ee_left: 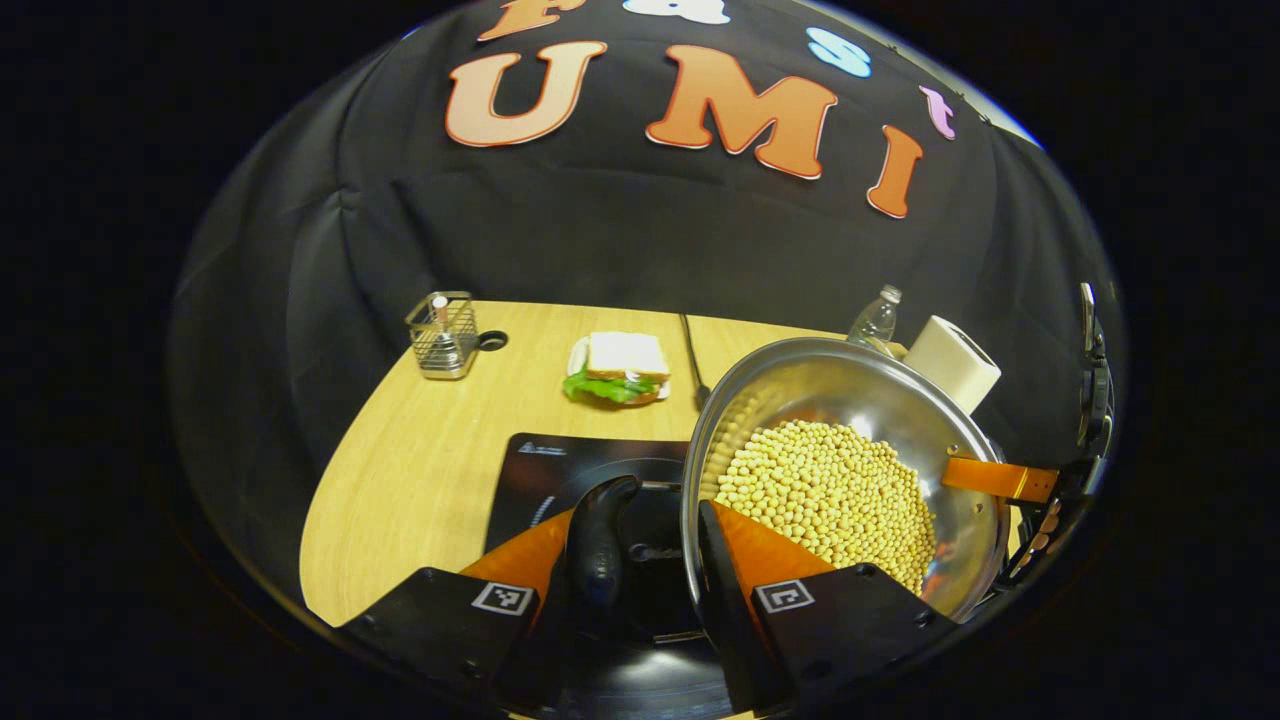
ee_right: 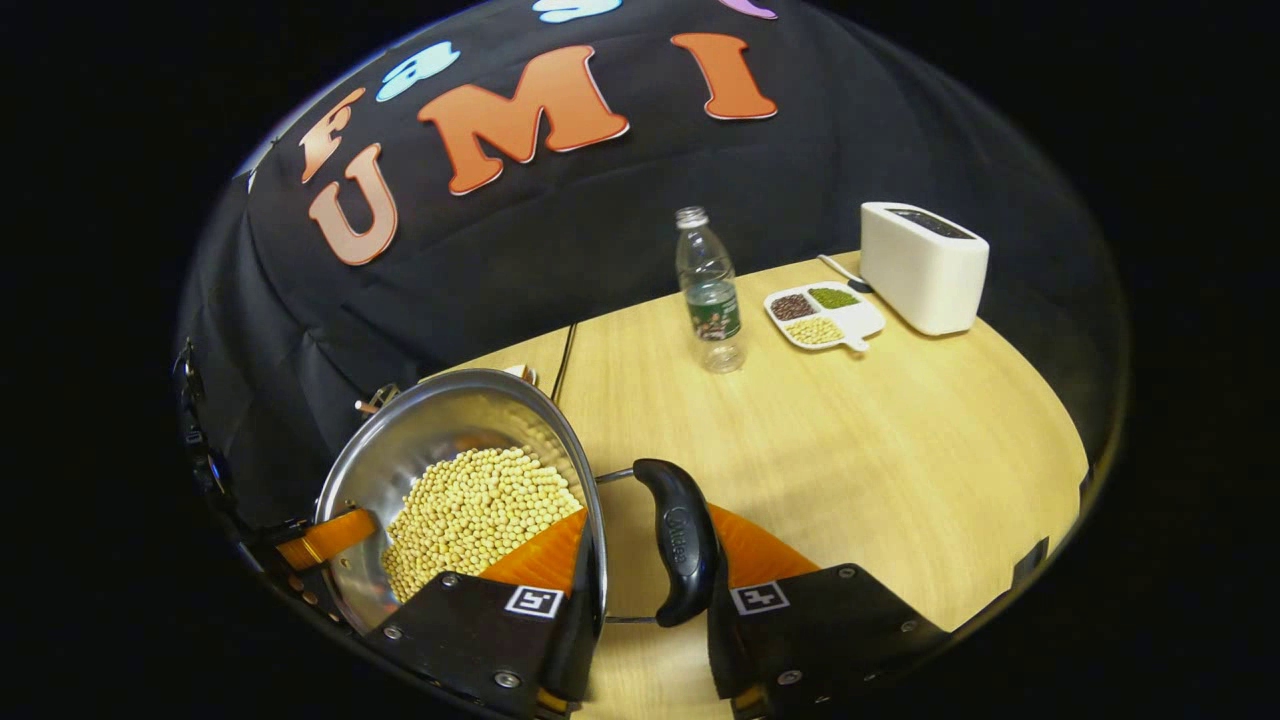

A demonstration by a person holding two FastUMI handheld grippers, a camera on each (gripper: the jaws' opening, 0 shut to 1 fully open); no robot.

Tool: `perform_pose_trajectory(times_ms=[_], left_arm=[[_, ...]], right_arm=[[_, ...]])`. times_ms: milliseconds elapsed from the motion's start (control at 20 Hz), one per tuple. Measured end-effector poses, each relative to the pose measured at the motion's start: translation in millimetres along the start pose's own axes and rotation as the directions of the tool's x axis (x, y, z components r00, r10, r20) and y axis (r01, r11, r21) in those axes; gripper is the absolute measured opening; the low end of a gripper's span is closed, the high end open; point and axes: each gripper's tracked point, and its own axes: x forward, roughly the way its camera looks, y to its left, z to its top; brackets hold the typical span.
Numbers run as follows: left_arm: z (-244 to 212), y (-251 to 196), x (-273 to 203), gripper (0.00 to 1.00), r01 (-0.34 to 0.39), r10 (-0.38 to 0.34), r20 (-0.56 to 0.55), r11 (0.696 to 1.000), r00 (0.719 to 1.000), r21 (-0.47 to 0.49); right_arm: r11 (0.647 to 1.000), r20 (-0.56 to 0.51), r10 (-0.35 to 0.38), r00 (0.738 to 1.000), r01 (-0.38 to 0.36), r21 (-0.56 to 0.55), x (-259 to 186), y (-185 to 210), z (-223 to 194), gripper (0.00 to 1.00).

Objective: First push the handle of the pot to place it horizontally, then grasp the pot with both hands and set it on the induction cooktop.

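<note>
A pale wooden table (ee_left: pixel 420 470) runs beneath the booth's black cloth wall in the left gripper view. On its far side stand a wire mesh holder (ee_left: pixel 443 335) and a sandwich (ee_left: pixel 620 367) with green lettuce, a dark cord trailing just beside the sandwich. The black induction cooktop (ee_left: pixel 560 470) lies near the table's front edge. Tilted over its right part is the steel pot (ee_left: pixel 850 450), filled with yellow beans (ee_left: pixel 830 495). The left gripper (ee_left: pixel 650 540) straddles the pot's wall, one finger outside by the black side handle (ee_left: pixel 600 545), the other inside against the beans, both pressing on it. At the pot's far rim, the other gripper's finger reaches in. A clear bottle and a white toaster peek from behind the pot.

In the right gripper view, the table (ee_right: pixel 850 450) carries a plastic bottle (ee_right: pixel 708 290), a divided dish of beans (ee_right: pixel 825 315) and a white toaster (ee_right: pixel 922 265). The pot (ee_right: pixel 450 440) hangs tilted at lower left, beans (ee_right: pixel 470 515) heaped inside. The right gripper (ee_right: pixel 650 550) is clamped over the pot's rim beside its black handle (ee_right: pixel 680 540), one finger inside, one outside.
</note>
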Motion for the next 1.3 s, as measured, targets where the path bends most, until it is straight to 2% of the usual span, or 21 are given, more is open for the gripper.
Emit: perform_pose_trajectory(times_ms=[50, 100, 150, 250, 300, 400, 550, 600, 650, 850, 1050, 1100, 1200, 1300], left_arm=[[-3.6, 12.0, 0.5, 0.69, -0.009, 0.008, -0.007, 1.000, 1.000, -0.005], [-5.9, 19.6, 2.2, 0.63, -0.017, 0.017, -0.015, 1.000, 1.000, -0.009], [-9.2, 30.9, 3.5, 0.69, -0.028, 0.027, -0.022, 1.000, 0.999, -0.014], [-13.1, 51.8, 5.5, 0.66, -0.042, 0.041, -0.031, 0.999, 0.999, -0.018], [-17.3, 59.0, 8.0, 0.66, -0.044, 0.044, -0.035, 0.999, 0.998, -0.020], [-21.8, 67.1, 13.0, 0.66, -0.045, 0.044, -0.045, 0.999, 0.998, -0.022], [-23.6, 65.3, 30.3, 0.66, -0.042, 0.040, -0.065, 0.999, 0.997, -0.027], [-22.3, 59.6, 39.8, 0.68, -0.040, 0.037, -0.070, 0.999, 0.997, -0.035], [-21.5, 58.5, 46.2, 0.69, -0.035, 0.033, -0.072, 0.999, 0.997, -0.038], [-10.6, 74.1, 41.8, 0.66, -0.047, 0.043, -0.082, 0.998, 0.996, -0.040], [-12.2, 67.8, 42.1, 0.64, -0.062, 0.060, -0.076, 0.997, 0.995, -0.033], [-14.4, 69.7, 40.9, 0.68, -0.076, 0.074, -0.084, 0.997, 0.994, -0.025], [-7.5, 71.2, 33.6, 0.68, -0.101, 0.100, -0.065, 0.995, 0.993, -0.020], [13.1, 82.8, 13.7, 0.89, -0.157, 0.157, 0.004, 0.988, 0.988, -0.012]], right_arm=[[1.000, -0.007, 0.002, 1.000, -0.002, -0.005, 2.7, 8.6, -5.6, 0.46], [1.000, -0.017, 0.002, 1.000, -0.002, -0.008, 6.6, 17.9, -11.1, 0.47], [1.000, -0.023, 0.002, 1.000, -0.002, -0.011, 9.2, 25.8, -16.2, 0.47], [1.000, -0.032, 0.001, 0.999, -0.001, -0.022, 17.7, 38.7, -23.8, 0.46], [1.000, -0.035, -0.001, 0.999, 0.000, -0.025, 21.2, 42.8, -27.2, 0.42], [1.000, -0.046, -0.006, 0.999, 0.004, -0.027, 25.7, 49.3, -34.7, 0.47], [1.000, -0.064, -0.016, 0.998, 0.015, -0.027, 30.1, 50.8, -45.6, 0.47], [0.999, -0.065, -0.018, 0.998, 0.016, -0.028, 30.8, 51.3, -47.5, 0.42], [1.000, -0.068, -0.018, 0.998, 0.016, -0.026, 32.1, 52.7, -48.9, 0.47], [0.999, -0.076, -0.020, 0.997, 0.017, -0.035, 34.1, 59.6, -55.5, 0.48], [0.999, -0.093, -0.006, 0.996, 0.003, -0.040, 36.9, 57.8, -62.8, 0.51], [0.999, -0.093, 0.004, 0.996, -0.008, -0.038, 37.0, 59.1, -63.8, 0.54], [0.998, -0.087, 0.023, 0.996, -0.028, -0.056, 34.4, 58.8, -63.9, 0.57], [0.995, -0.072, 0.043, 0.997, -0.048, -0.082, 27.8, 55.4, -57.3, 0.64]])
